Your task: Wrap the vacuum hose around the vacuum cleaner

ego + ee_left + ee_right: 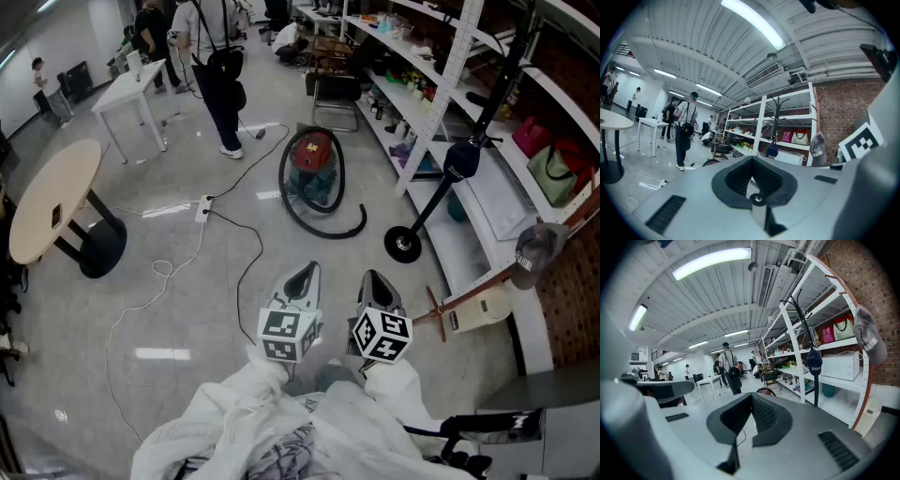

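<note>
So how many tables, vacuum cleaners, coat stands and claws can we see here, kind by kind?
Tables: 2 (round table, white table)
Vacuum cleaner: 1
Coat stand: 1
Claws: 2 (left claw, right claw)
Total: 6

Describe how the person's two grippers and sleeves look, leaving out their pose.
The left gripper and right gripper are pale grey wedges that taper towards the tip. Black ribbed pads line the fingers. Each gripper carries a white cube printed with black square markers: the left cube and the right cube. The person wears loose, crumpled white sleeves.
</note>
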Demonstrator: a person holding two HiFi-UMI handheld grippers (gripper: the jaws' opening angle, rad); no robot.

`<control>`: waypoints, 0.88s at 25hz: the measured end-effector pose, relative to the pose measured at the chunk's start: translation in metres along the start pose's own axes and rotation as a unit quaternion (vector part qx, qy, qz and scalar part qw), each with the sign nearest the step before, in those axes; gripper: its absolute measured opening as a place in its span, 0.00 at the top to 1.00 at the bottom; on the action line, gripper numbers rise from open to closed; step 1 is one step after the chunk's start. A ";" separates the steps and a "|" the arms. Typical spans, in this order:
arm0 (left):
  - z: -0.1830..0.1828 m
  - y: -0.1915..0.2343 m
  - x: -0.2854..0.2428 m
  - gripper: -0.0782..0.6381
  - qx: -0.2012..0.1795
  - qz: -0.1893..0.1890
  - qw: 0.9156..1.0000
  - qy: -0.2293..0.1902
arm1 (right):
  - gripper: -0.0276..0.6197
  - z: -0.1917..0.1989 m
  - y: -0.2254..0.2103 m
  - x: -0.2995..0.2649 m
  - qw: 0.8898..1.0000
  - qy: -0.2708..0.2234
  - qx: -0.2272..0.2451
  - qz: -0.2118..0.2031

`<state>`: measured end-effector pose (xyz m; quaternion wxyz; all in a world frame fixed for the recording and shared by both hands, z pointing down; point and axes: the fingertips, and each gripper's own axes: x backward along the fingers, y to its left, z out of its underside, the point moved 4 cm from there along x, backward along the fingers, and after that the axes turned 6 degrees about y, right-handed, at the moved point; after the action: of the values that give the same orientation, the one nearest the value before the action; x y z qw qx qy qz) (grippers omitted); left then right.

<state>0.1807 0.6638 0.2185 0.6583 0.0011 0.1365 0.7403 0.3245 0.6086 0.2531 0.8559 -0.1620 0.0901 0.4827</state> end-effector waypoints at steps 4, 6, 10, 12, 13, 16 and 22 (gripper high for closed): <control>0.007 0.010 -0.008 0.89 0.010 0.006 1.000 0.005 | 0.94 -0.004 0.002 -0.015 1.000 -0.003 -0.001 0.003; 0.008 0.015 -0.014 0.89 0.011 0.003 1.000 0.008 | 0.94 -0.007 0.005 -0.024 1.000 -0.005 0.001 0.000; 0.016 0.023 -0.036 0.89 0.012 0.004 1.000 0.021 | 0.94 -0.013 0.004 -0.049 1.000 -0.005 0.005 -0.004; 0.011 0.027 -0.048 0.89 0.008 0.000 1.000 0.021 | 0.94 -0.015 -0.002 -0.063 1.000 -0.002 0.001 -0.004; 0.007 0.029 -0.056 0.89 0.005 -0.003 1.000 0.021 | 0.94 -0.017 -0.006 -0.071 1.000 -0.001 -0.001 -0.003; 0.002 0.035 -0.084 0.89 0.001 -0.010 1.000 0.024 | 0.94 -0.025 -0.022 -0.097 1.000 -0.001 -0.006 -0.004; -0.009 0.038 -0.154 0.89 0.000 -0.016 0.999 0.036 | 0.94 -0.055 -0.059 -0.155 1.000 0.002 -0.010 -0.011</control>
<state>0.1626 0.5083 0.2450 0.6645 -0.0279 0.1597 0.7294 0.2942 0.4366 0.2616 0.8593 -0.1729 0.0852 0.4737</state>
